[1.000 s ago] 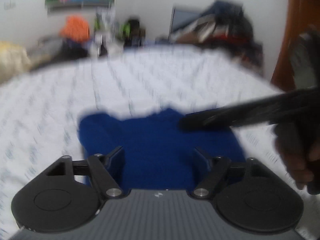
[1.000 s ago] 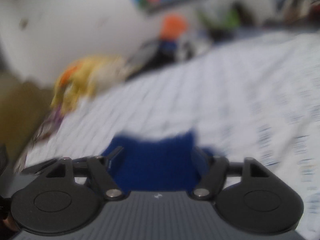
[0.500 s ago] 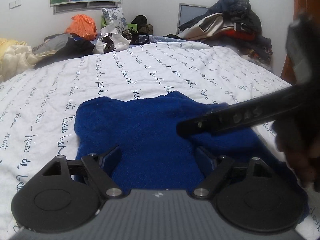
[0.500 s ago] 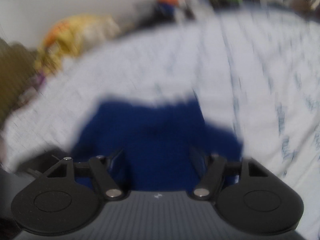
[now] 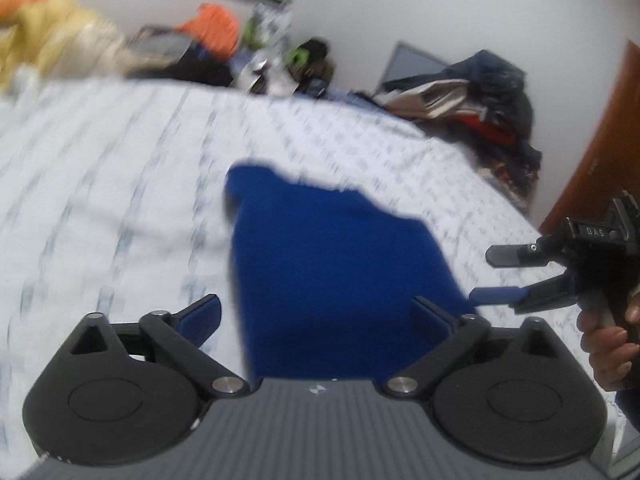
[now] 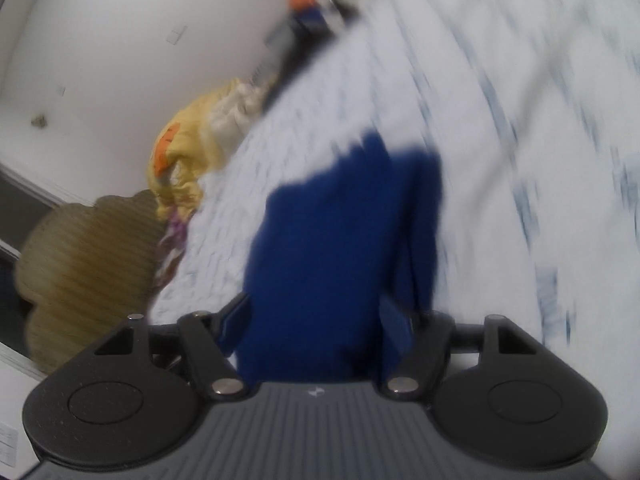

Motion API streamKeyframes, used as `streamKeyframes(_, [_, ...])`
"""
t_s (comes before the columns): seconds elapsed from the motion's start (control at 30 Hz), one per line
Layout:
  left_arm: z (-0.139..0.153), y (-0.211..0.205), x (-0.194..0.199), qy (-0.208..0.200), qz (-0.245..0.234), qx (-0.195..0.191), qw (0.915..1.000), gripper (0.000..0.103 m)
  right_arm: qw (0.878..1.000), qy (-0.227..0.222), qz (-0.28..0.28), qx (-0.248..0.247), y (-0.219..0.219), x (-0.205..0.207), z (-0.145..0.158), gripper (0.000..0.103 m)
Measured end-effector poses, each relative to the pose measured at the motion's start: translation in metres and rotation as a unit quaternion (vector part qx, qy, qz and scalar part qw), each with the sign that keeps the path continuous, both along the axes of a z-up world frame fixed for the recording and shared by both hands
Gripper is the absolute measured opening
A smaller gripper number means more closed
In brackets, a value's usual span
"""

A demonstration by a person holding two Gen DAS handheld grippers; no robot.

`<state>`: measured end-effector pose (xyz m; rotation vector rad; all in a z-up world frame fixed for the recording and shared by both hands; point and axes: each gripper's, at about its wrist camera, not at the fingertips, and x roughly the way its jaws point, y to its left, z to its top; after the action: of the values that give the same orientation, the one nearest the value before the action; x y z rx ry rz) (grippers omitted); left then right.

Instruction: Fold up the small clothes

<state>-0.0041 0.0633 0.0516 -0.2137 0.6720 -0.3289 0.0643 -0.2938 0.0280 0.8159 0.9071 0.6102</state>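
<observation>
Blue fleece garment [image 5: 336, 276] lies on the white printed bedsheet [image 5: 120, 208], directly ahead of both grippers. The left gripper [image 5: 320, 316] has its jaws spread wide, grasping nothing. The right gripper [image 5: 496, 276], at the garment's right edge, is likewise parted and unloaded.

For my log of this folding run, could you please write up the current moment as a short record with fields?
surface: bed sheet, white with printed script
garment: blue cloth, lying on the sheet, edges blurred by motion
left gripper: open, fingers either side of the cloth's near edge
right gripper: open, empty, beside the cloth's right edge
right hand: on the gripper handle
background: clothes pile, orange bag
fold state: cannot tell
</observation>
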Motion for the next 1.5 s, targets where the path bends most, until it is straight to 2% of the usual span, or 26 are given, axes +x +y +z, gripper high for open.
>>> streamKeyframes(0.27, [-0.026, -0.012, -0.036, 0.016, -0.034, 0.07, 0.9969, 0.095, 0.998, 0.025, 0.04, -0.036, 0.03, 0.011, -0.014, 0.067])
streamKeyframes(0.3, [-0.029, -0.009, -0.034, 0.024, -0.027, 0.067, 0.997, 0.095, 0.998, 0.028, 0.043, -0.043, 0.033, 0.012, -0.017, 0.06])
streamKeyframes(0.37, [-0.03, -0.004, -0.034, 0.03, -0.018, 0.058, 0.9977, 0.095, 0.996, 0.022, 0.042, -0.072, 0.04, 0.015, -0.019, 0.014])
streamKeyframes(0.43, [-0.026, -0.001, -0.036, 0.022, -0.014, 0.06, 0.9978, 0.096, 0.992, 0.003, 0.057, -0.115, 0.047, 0.013, -0.014, 0.013])
streamKeyframes(0.5, [-0.02, 0.003, -0.039, 0.014, -0.015, 0.056, 0.9983, 0.098, 0.982, -0.039, 0.07, -0.172, 0.052, 0.004, 0.006, 0.011])
streamKeyframes(0.57, [-0.02, 0.01, -0.037, 0.021, -0.014, 0.029, 0.9993, 0.099, 0.973, -0.075, 0.053, -0.211, 0.042, -0.003, 0.021, 0.012])
streamKeyframes(0.67, [-0.024, 0.013, -0.032, 0.047, -0.011, 0.006, 0.9988, 0.095, 0.978, -0.042, 0.054, -0.195, 0.034, 0.0, 0.002, 0.014])
streamKeyframes(0.7, [-0.024, 0.011, -0.033, 0.045, -0.012, 0.014, 0.9988, 0.095, 0.982, -0.04, 0.05, -0.179, 0.031, -0.004, 0.003, 0.016])
streamKeyframes(0.77, [-0.024, 0.003, -0.039, 0.033, -0.023, 0.045, 0.9982, 0.095, 0.989, -0.033, 0.04, -0.137, 0.019, -0.013, 0.006, 0.031])
streamKeyframes(0.8, [-0.025, -0.002, -0.042, 0.029, -0.027, 0.063, 0.9972, 0.095, 0.992, -0.035, 0.033, -0.116, 0.013, -0.019, 0.007, 0.034])
streamKeyframes(0.83, [-0.028, -0.006, -0.042, 0.03, -0.029, 0.079, 0.996, 0.089, 0.993, -0.036, 0.028, -0.105, 0.009, -0.024, 0.008, 0.035])
streamKeyframes(0.97, [-0.033, -0.014, -0.034, 0.022, -0.025, 0.101, 0.9943, 0.085, 0.989, -0.02, 0.045, -0.142, 0.02, -0.024, 0.006, 0.034])
streamKeyframes(1.0, [-0.033, -0.016, -0.033, 0.017, -0.025, 0.104, 0.9941, 0.075, 0.987, -0.011, 0.048, -0.155, 0.025, -0.022, 0.001, 0.033])
streamKeyframes(1.03, [-0.032, -0.018, -0.032, 0.012, -0.026, 0.109, 0.9936, 0.052, 0.985, -0.007, 0.055, -0.161, 0.032, -0.019, -0.002, 0.024])
streamKeyframes(1.07, [-0.03, -0.019, -0.032, 0.013, -0.035, 0.106, 0.9937, 0.037, 0.984, -0.02, 0.059, -0.166, 0.035, -0.02, -0.004, 0.008])
streamKeyframes(1.1, [-0.027, -0.017, -0.03, 0.025, -0.047, 0.085, 0.995, 0.019, 0.98, -0.028, 0.064, -0.187, 0.039, -0.02, -0.003, 0.007])
streamKeyframes(1.17, [-0.023, -0.016, -0.033, 0.023, -0.042, 0.094, 0.9944, 0.018, 0.974, -0.05, 0.068, -0.209, 0.041, -0.023, 0.006, 0.005])
streamKeyframes(1.23, [-0.027, -0.011, -0.034, 0.034, -0.058, 0.092, 0.9935, 0.023, 0.965, -0.074, 0.053, -0.244, 0.035, -0.028, 0.012, 0.004])
streamKeyframes(1.27, [-0.027, -0.005, -0.033, 0.038, -0.057, 0.082, 0.9943, 0.026, 0.959, -0.069, 0.056, -0.269, 0.036, -0.028, 0.004, 0.005])
streamKeyframes(1.3, [-0.025, 0.002, -0.032, 0.042, -0.058, 0.066, 0.9953, 0.032, 0.96, -0.078, 0.057, -0.263, 0.033, -0.031, -0.002, 0.005])
streamKeyframes(1.33, [-0.021, 0.01, -0.03, 0.047, -0.063, 0.041, 0.996, 0.049, 0.963, -0.075, 0.058, -0.252, 0.03, -0.032, -0.003, 0.012])
streamKeyframes(1.37, [-0.015, 0.018, -0.026, 0.049, -0.06, 0.019, 0.9968, 0.064, 0.967, -0.067, 0.059, -0.24, 0.027, -0.029, 0.0, 0.023])
streamKeyframes(1.4, [-0.008, 0.026, -0.021, 0.039, -0.045, -0.006, 0.9982, 0.092, 0.971, -0.059, 0.059, -0.224, 0.022, -0.024, 0.005, 0.031])
streamKeyframes(1.43, [-0.001, 0.033, -0.014, 0.023, -0.026, -0.025, 0.9991, 0.102, 0.976, -0.06, 0.044, -0.206, 0.017, -0.018, 0.012, 0.053])
streamKeyframes(1.47, [0.004, 0.037, -0.003, 0.013, -0.016, -0.041, 0.9989, 0.101, 0.98, -0.073, 0.017, -0.184, 0.009, -0.013, 0.019, 0.075])
streamKeyframes(1.5, [0.008, 0.038, 0.013, 0.015, -0.011, -0.051, 0.9985, 0.1, 0.982, -0.09, -0.011, -0.164, 0.002, -0.005, 0.025, 0.081])
